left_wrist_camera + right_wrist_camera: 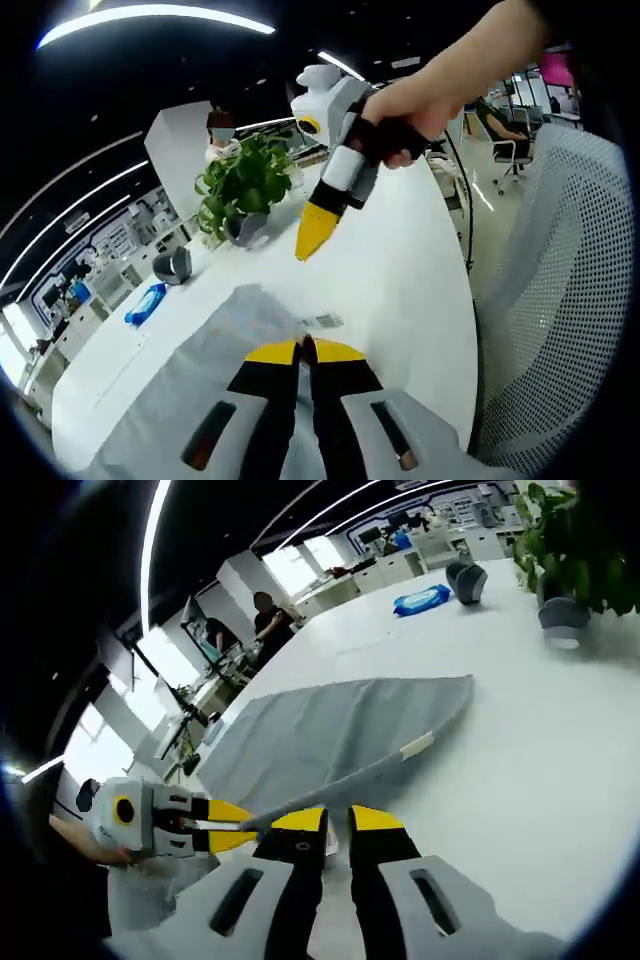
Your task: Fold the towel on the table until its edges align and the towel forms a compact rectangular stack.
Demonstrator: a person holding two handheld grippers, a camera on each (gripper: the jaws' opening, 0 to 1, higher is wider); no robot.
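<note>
Lengthwise, towel (pixel 330 735) stretching toward plant (pixel 575 540)

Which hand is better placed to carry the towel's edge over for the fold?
Left, probably. The left gripper is already shut on the grey towel, with its edge lifted. The right gripper hangs above the table, holding nothing.
</note>
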